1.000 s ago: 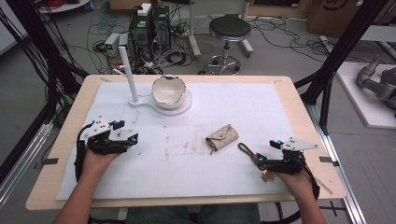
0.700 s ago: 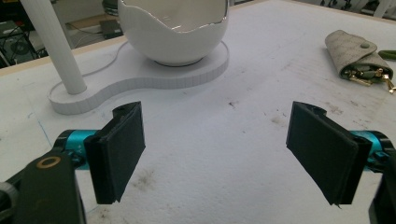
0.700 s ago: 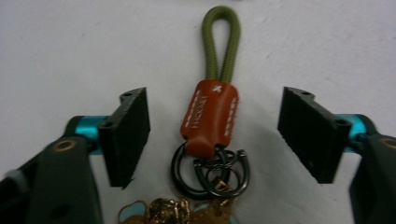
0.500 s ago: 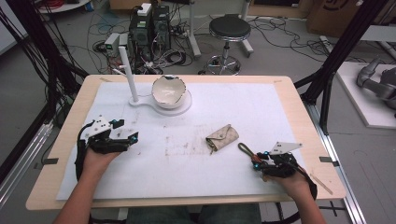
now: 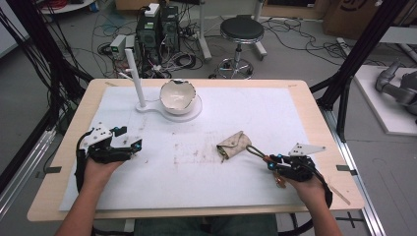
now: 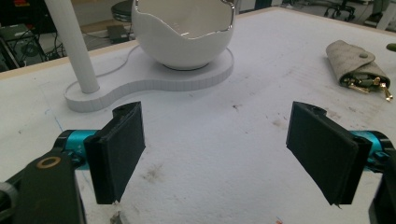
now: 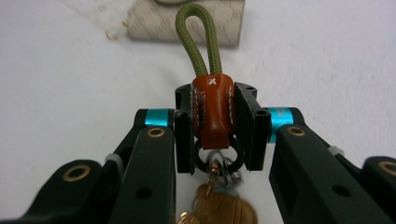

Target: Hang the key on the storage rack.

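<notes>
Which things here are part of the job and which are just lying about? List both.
In the job:
- right gripper, shut on the keychain

Lying about:
- left gripper, open over bare table
- key pouch, beside the keychain loop
- bowl on its white stand

A small white stitched cross, like an X, stands at 12 o'clock on the brown leather key fob (image 7: 212,109); nothing else reads.
</notes>
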`<state>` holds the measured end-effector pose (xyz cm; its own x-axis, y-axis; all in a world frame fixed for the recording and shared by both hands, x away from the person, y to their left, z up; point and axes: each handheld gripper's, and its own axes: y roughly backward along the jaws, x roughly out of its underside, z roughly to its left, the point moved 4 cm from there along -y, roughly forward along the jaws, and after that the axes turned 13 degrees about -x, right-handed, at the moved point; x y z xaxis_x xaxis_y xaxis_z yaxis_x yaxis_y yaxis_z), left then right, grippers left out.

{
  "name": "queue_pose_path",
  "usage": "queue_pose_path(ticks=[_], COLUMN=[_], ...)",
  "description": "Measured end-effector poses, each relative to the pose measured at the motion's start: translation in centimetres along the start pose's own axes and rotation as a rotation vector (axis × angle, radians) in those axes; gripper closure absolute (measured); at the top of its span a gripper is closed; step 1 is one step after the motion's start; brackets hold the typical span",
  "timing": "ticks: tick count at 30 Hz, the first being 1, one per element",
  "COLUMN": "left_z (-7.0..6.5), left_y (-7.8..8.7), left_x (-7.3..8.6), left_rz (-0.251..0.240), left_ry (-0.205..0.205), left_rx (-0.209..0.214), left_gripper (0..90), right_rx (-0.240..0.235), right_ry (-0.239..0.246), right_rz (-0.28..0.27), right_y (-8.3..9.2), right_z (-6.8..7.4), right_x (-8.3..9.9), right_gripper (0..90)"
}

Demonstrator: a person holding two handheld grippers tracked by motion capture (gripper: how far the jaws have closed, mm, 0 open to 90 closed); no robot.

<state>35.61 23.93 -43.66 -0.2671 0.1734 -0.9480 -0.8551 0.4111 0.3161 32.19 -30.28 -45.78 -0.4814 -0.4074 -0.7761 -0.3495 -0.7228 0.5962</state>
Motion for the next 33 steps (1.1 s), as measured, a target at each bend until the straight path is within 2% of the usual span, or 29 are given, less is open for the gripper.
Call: queue_pose_path(ticks=[1,2,3,4,7,10,13,14,15,16,17,18,20,22,23,25,26,28,29,30,33], left_z=[0.0,0.1,0.1,0.1,0.3,0.5,0.6,0.5,0.5,0.3,0.3,0.2,0.2,0.2,0.3,0.4,0.4,0.3,0.3,0.3,0.2], left_y=[0.0,0.1,0.1,0.2,0.7,1.1,1.4,1.9,1.9,2.3,2.3,2.6,2.9,3.1,3.2,3.5,3.6,3.9,3.9,3.9,4.1], left_x=[0.0,0.0,0.0,0.0,0.0,0.6,0.6,0.5,0.5,0.5,0.5,0.7,0.8,0.8,0.8,1.0,1.1,1.3,1.3,1.3,1.4], left_rz=[0.000,-0.002,-0.002,0.000,-0.012,0.004,0.005,-0.011,-0.011,-0.010,-0.010,-0.006,-0.006,-0.007,-0.008,-0.005,-0.004,0.005,0.005,0.003,0.004], left_ry=[0.000,0.005,0.007,0.007,0.011,0.011,0.020,0.025,0.025,0.020,0.020,0.014,0.015,0.012,0.012,0.010,0.011,-0.006,-0.006,-0.006,-0.011], left_rx=[0.000,0.002,0.009,0.009,0.012,0.011,0.014,0.018,0.018,0.016,0.016,0.015,0.011,0.007,0.006,0.000,-0.004,-0.013,-0.013,-0.013,-0.015], left_gripper=[19.4,19.4,19.4,19.4,19.4,19.4,19.4,19.4,19.4,19.4,19.4,19.4,19.4,19.4,19.4,19.4,19.4,19.4,19.4,19.4,19.4], right_rx=[0.000,-0.015,-0.015,-0.012,-0.003,0.002,0.001,-0.003,-0.003,-0.002,-0.002,0.000,0.002,-0.002,-0.007,-0.016,-0.016,-0.012,-0.012,-0.013,-0.017], right_ry=[0.000,0.012,0.012,0.017,0.017,0.035,0.045,0.057,0.057,0.077,0.077,0.095,0.109,0.112,0.131,0.150,0.150,0.166,0.166,0.178,0.197], right_rz=[0.000,-0.044,-0.044,-0.078,-0.108,-0.144,-0.167,-0.183,-0.183,-0.193,-0.193,-0.205,-0.218,-0.222,-0.232,-0.232,-0.232,-0.228,-0.228,-0.228,-0.223], right_y=[0.0,0.2,0.2,0.5,0.7,0.7,0.5,0.2,0.2,-0.2,-0.2,-0.5,-0.8,-0.9,-1.4,-2.1,-2.1,-3.1,-3.1,-3.8,-5.0], right_z=[0.0,0.2,0.2,0.4,0.6,0.9,1.0,1.1,1.1,1.2,1.2,1.3,1.5,1.5,1.8,2.1,2.1,2.4,2.4,2.7,3.1], right_x=[0.0,-0.5,-0.5,-1.0,-1.8,-3.5,-4.6,-5.7,-5.7,-6.9,-6.9,-8.1,-9.4,-9.9,-11.4,-12.7,-12.7,-14.7,-14.7,-16.0,-17.8], right_gripper=[71.9,71.8,71.8,71.8,71.8,71.7,71.7,71.7,71.7,71.7,71.7,71.7,71.7,71.7,71.7,71.7,71.7,71.6,71.6,71.6,71.6])
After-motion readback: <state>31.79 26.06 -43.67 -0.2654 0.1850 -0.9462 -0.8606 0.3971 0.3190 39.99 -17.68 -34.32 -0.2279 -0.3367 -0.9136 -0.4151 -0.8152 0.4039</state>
